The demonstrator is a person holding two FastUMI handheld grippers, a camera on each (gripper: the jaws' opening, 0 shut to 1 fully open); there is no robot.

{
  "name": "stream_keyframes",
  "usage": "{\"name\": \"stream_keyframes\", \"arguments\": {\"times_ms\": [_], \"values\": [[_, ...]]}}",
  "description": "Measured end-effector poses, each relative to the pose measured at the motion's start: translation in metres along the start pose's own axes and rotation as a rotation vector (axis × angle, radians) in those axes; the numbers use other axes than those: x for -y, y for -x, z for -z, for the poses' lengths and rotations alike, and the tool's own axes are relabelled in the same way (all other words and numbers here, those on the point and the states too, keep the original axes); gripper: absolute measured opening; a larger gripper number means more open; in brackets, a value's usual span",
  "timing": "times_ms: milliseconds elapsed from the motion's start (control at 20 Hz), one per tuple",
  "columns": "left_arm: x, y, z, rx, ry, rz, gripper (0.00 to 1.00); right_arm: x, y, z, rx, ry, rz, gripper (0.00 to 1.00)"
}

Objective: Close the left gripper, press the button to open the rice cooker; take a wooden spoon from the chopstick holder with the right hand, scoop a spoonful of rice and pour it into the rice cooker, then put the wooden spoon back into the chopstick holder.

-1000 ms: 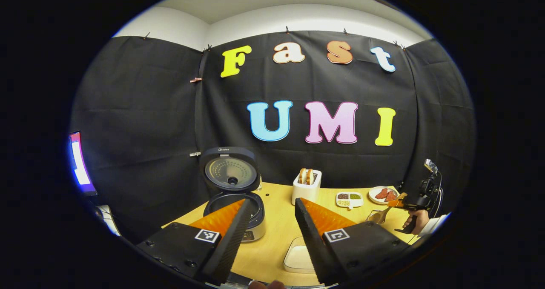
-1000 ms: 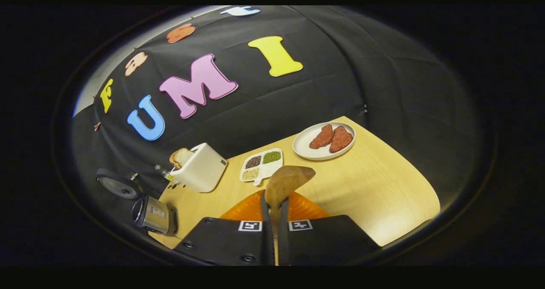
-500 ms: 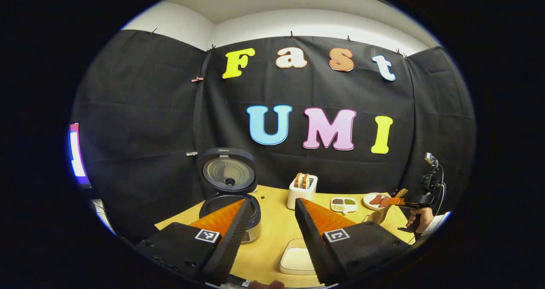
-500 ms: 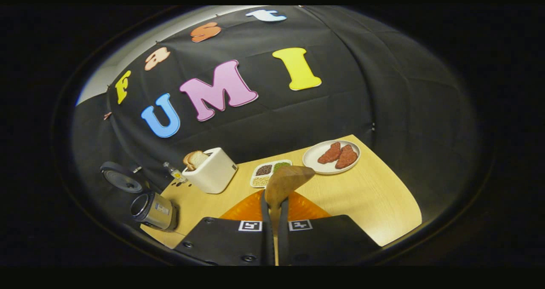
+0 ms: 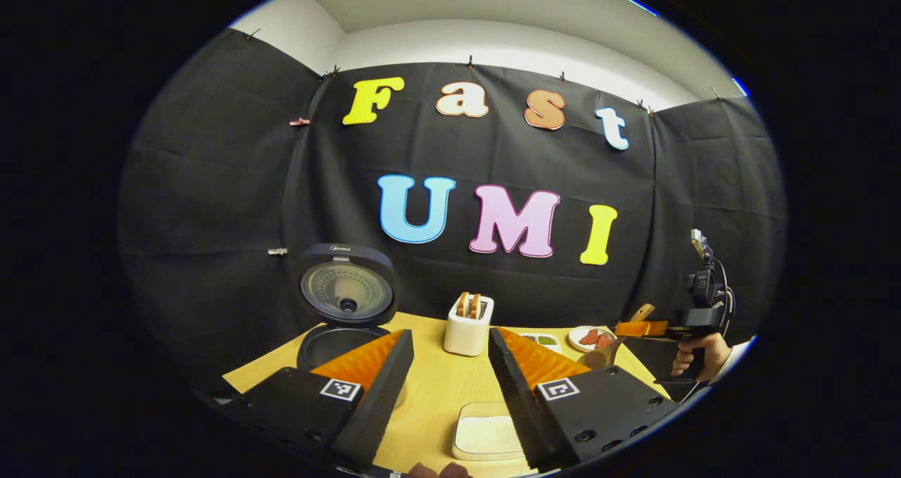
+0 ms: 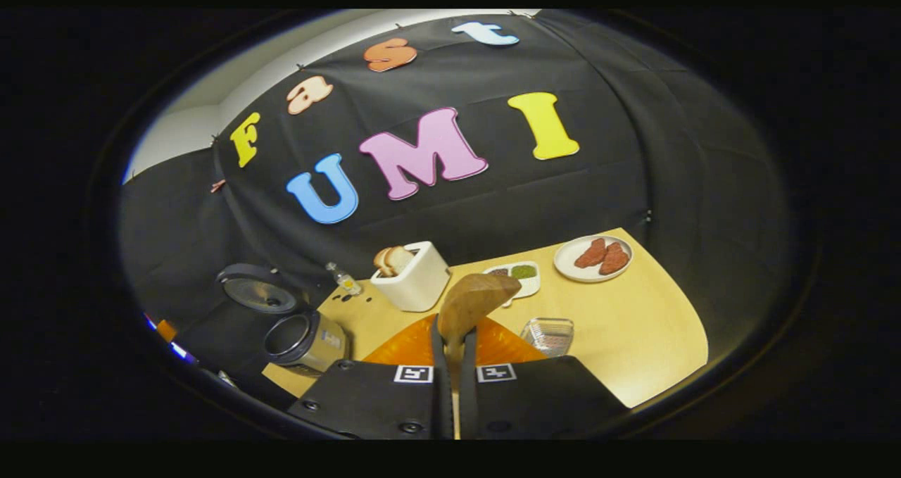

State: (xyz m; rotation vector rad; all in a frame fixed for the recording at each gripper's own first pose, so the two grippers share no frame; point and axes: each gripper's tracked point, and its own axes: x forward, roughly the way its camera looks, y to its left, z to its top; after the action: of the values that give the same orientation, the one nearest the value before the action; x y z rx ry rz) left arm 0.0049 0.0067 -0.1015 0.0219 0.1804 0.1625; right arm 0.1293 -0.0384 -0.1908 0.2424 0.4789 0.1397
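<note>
The wooden spoon is pinched by its handle between the pressed-together fingers of the right gripper, bowl ahead and raised above the table. The rice cooker stands lid-up to that gripper's left, beyond a toaster. The left gripper is spread, holding nothing, the rice container below between its fingers.

Wooden spoon higher, chopstick holder newly visible
</note>
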Motion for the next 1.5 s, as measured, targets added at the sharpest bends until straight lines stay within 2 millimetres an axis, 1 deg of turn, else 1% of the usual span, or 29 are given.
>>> {"name": "stream_keyframes", "arguments": {"times_ms": [50, 100, 150, 250, 300, 400, 450, 550, 650, 700, 750, 800, 1000, 1100, 1150, 1250, 1300, 1350, 1400, 1450, 1500], "values": [[-0.005, -0.001, 0.0, -0.001, 0.017, 0.015, 0.77, -0.011, 0.004, 0.005, -0.005, 0.01, 0.001, 0.08], [-0.011, -0.004, 0.001, 0.0, 0.033, 0.032, 0.8, -0.021, 0.006, 0.013, -0.011, 0.023, 0.001, 0.1], [-0.015, -0.003, 0.002, 0.003, 0.044, 0.048, 0.8, -0.033, 0.01, 0.02, -0.019, 0.035, 0.0, 0.12], [-0.024, -0.004, 0.002, 0.014, 0.054, 0.081, 0.81, -0.049, 0.014, 0.034, -0.028, 0.052, 0.004, 0.03], [-0.028, -0.005, 0.002, 0.016, 0.056, 0.098, 0.8, -0.055, 0.016, 0.043, -0.037, 0.058, 0.01, 0.08], [-0.035, -0.005, 0.006, 0.008, 0.064, 0.123, 0.81, -0.065, 0.018, 0.064, -0.065, 0.082, 0.023, 0.08], [-0.039, -0.005, 0.005, 0.011, 0.068, 0.13, 0.81, -0.068, 0.017, 0.076, -0.084, 0.108, 0.03, 0.03], [-0.048, -0.003, 0.005, 0.014, 0.081, 0.136, 0.8, -0.069, 0.014, 0.103, -0.127, 0.16, 0.048, 0.13], [-0.055, 0.001, 0.009, 0.011, 0.102, 0.142, 0.81, -0.07, 0.007, 0.129, -0.173, 0.209, 0.055, 0.03], [-0.057, 0.003, 0.013, 0.004, 0.105, 0.142, 0.81, -0.07, 0.005, 0.142, -0.201, 0.234, 0.059, 0.08], [-0.059, 0.005, 0.016, 0.001, 0.107, 0.144, 0.8, -0.07, 0.002, 0.154, -0.221, 0.261, 0.059, 0.08], [-0.059, 0.007, 0.015, 0.006, 0.108, 0.149, 0.81, -0.071, -0.003, 0.165, -0.236, 0.29, 0.06, 0.08], [-0.066, 0.018, 0.012, 0.03, 0.091, 0.143, 0.8, -0.067, -0.02, 0.193, -0.283, 0.38, 0.087, 0.08], [-0.067, 0.022, 0.012, 0.033, 0.094, 0.138, 0.8, -0.071, -0.027, 0.205, -0.306, 0.395, 0.079, 0.08], [-0.069, 0.023, 0.016, 0.029, 0.093, 0.135, 0.81, -0.075, -0.028, 0.208, -0.308, 0.405, 0.076, 0.04], [-0.072, 0.026, 0.015, 0.032, 0.095, 0.128, 0.81, -0.083, -0.029, 0.212, -0.317, 0.418, 0.062, 0.12], [-0.074, 0.026, 0.015, 0.034, 0.099, 0.124, 0.8, -0.089, -0.029, 0.218, -0.327, 0.408, 0.05, 0.04], [-0.075, 0.026, 0.015, 0.033, 0.103, 0.119, 0.8, -0.094, -0.028, 0.221, -0.334, 0.387, 0.039, 0.04], [-0.077, 0.027, 0.015, 0.036, 0.106, 0.115, 0.8, -0.096, -0.028, 0.222, -0.341, 0.356, 0.035, 0.08], [-0.079, 0.027, 0.015, 0.038, 0.106, 0.11, 0.8, -0.098, -0.029, 0.222, -0.343, 0.318, 0.035, 0.08], [-0.082, 0.027, 0.015, 0.035, 0.106, 0.106, 0.8, -0.1, -0.031, 0.224, -0.349, 0.266, 0.031, 0.04]]}}
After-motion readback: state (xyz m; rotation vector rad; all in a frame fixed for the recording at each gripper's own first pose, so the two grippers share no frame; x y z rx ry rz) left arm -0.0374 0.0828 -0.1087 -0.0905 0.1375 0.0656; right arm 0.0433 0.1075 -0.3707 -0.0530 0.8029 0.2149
